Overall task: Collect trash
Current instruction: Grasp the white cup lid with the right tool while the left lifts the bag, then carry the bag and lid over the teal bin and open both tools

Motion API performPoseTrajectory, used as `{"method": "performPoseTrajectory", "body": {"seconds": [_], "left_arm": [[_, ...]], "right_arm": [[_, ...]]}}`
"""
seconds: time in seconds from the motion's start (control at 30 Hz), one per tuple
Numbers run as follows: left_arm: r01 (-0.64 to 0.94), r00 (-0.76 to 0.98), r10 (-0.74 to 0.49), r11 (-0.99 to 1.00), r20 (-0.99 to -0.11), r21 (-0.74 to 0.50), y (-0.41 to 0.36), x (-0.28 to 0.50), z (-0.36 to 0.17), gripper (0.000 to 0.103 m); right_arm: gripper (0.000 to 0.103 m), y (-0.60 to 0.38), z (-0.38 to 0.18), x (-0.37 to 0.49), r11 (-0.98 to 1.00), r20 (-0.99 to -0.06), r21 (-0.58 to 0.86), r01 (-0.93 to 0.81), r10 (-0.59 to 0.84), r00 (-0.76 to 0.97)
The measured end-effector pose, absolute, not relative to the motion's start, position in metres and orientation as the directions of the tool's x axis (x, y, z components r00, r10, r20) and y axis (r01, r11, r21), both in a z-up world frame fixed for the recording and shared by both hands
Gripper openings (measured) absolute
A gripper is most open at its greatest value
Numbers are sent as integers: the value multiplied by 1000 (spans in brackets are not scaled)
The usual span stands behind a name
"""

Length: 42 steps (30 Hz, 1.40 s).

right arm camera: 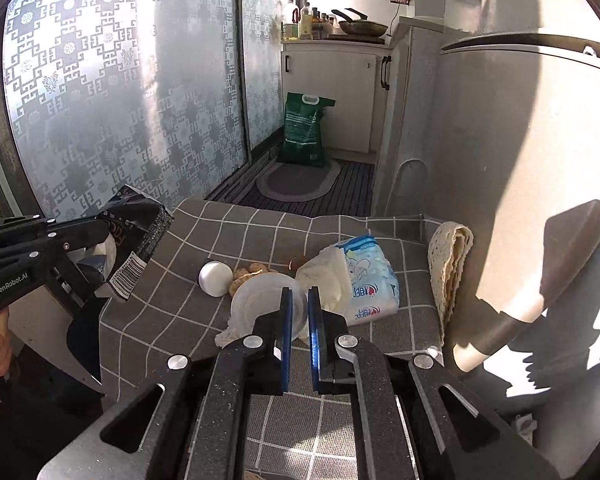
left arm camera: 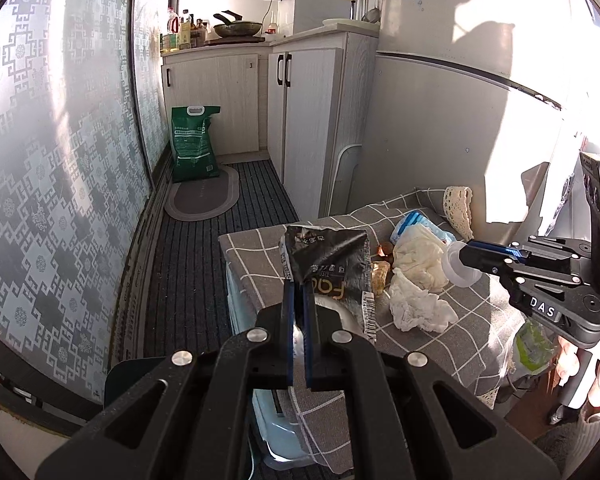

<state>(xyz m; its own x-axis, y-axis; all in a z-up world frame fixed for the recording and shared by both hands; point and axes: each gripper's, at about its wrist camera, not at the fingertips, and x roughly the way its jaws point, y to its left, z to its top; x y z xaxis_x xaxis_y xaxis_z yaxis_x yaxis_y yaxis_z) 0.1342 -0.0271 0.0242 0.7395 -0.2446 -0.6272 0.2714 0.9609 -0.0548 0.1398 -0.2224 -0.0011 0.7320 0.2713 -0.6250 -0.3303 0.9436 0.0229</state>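
Observation:
My left gripper (left arm camera: 299,286) is shut on a black torn snack wrapper (left arm camera: 332,260) and holds it above the left edge of the checked cloth; it also shows at the left of the right wrist view (right arm camera: 140,236). My right gripper (right arm camera: 299,294) is shut on a clear plastic cup (right arm camera: 260,300), seen from the side in the left wrist view (left arm camera: 460,266). Crumpled white tissues (left arm camera: 418,304), biscuit pieces (right arm camera: 250,272), a white round lid (right arm camera: 215,278) and a blue tissue pack (right arm camera: 370,276) lie on the cloth.
The grey checked cloth (right arm camera: 228,224) covers a low table. A folded lace cloth (right arm camera: 450,256) lies at its right edge by the wall. A green sack (left arm camera: 194,144) stands on the floor mat by white cabinets (left arm camera: 308,120). A patterned glass door (left arm camera: 52,140) runs along the left.

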Motion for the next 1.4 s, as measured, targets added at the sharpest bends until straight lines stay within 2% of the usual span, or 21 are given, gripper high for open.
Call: {"method": "performPoseTrajectory", "body": {"seconds": [0.63, 1.4], "left_arm": [[93, 706, -87, 995, -703, -30, 83, 121, -20, 5], [17, 490, -50, 999, -870, -48, 140, 129, -120, 5]], "right_arm": [[7, -108, 8, 140, 854, -625, 15, -520, 414, 662], [7, -30, -19, 143, 772, -684, 73, -631, 499, 532]]}}
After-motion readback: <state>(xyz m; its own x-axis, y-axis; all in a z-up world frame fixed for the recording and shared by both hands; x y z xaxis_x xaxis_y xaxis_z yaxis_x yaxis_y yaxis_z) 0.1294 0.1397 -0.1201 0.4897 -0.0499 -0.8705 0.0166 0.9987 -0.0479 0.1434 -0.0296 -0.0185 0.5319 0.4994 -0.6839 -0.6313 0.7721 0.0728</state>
